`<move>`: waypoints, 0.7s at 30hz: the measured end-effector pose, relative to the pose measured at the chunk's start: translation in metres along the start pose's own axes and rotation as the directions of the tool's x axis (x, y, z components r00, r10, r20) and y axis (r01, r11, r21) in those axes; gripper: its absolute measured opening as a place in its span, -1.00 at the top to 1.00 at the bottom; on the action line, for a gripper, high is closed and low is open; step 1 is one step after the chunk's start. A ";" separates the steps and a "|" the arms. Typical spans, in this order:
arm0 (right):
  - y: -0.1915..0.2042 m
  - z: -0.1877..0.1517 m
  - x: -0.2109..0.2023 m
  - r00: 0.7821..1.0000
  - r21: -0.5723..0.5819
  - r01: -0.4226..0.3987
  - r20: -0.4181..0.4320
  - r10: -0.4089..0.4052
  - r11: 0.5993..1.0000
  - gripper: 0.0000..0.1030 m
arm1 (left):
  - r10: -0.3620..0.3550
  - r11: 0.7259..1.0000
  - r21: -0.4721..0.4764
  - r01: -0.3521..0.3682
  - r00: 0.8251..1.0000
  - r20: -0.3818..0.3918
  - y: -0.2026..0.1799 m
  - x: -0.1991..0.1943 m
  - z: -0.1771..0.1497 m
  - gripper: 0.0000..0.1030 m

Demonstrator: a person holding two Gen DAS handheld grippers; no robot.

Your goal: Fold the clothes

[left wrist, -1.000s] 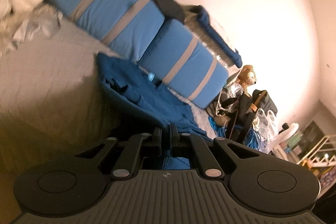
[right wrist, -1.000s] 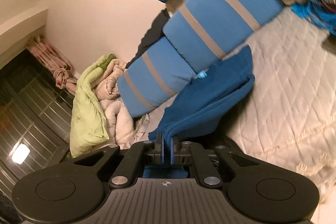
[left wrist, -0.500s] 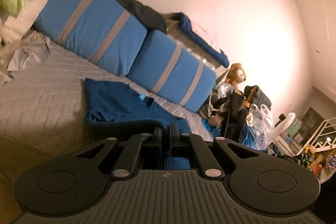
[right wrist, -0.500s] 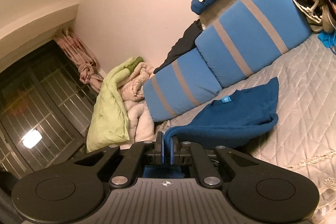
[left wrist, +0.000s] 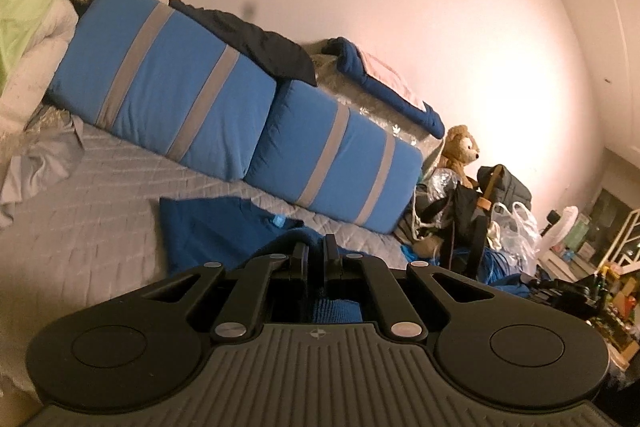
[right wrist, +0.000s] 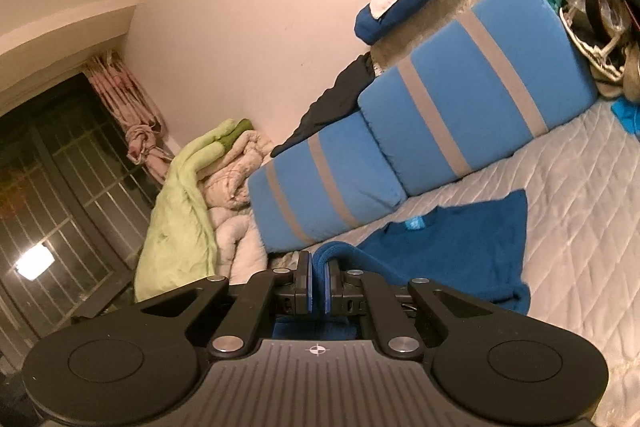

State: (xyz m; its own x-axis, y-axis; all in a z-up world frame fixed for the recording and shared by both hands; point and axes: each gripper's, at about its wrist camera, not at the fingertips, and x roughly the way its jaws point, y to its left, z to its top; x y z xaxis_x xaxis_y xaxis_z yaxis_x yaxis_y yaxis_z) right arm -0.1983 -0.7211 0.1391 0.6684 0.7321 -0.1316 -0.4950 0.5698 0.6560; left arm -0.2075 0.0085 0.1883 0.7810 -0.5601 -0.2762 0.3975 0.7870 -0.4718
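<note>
A dark blue garment (left wrist: 208, 231) with a light blue neck label lies on the grey quilted bed (left wrist: 80, 227). My left gripper (left wrist: 316, 251) is shut on one near edge of it, and blue cloth shows between and under the jaws. In the right wrist view the same blue garment (right wrist: 452, 247) spreads toward the striped cushions. My right gripper (right wrist: 319, 267) is shut on a bunched fold of its near edge, lifted off the bed. The far part with the label still rests on the quilt.
Two blue cushions with grey stripes (left wrist: 240, 115) lean along the wall behind the garment. A green and cream bedding pile (right wrist: 192, 211) sits at the bed's end by the window. A teddy bear (left wrist: 460, 151), bags and clutter (left wrist: 500, 219) crowd the other end.
Both grippers have risen and rolled toward level, still gripping the garment. The near edge has lifted, and the cloth now lies flatter and more spread on the quilt.
</note>
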 end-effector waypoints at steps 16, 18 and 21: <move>-0.011 0.059 0.056 0.996 -0.037 0.070 0.058 -0.068 0.997 0.85 | 0.014 1.000 -0.009 -0.014 0.999 0.028 0.018 0.065 0.051 0.88; -0.017 0.062 0.063 0.995 -0.032 0.084 0.065 -0.082 0.996 0.85 | 0.024 1.000 -0.021 -0.023 0.999 0.023 0.023 0.075 0.053 0.88; -0.027 0.065 0.075 0.993 -0.016 0.104 0.064 -0.102 0.994 0.85 | 0.040 0.999 -0.035 -0.039 0.999 0.013 0.032 0.091 0.054 0.88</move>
State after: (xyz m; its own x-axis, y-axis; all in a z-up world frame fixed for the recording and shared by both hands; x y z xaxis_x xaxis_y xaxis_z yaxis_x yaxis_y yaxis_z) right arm -0.0991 -0.7060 0.1602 0.7499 0.6443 -0.1499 -0.4321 0.6486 0.6265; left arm -0.0977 -0.0035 0.1933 0.8024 -0.5248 -0.2840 0.3491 0.7988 -0.4899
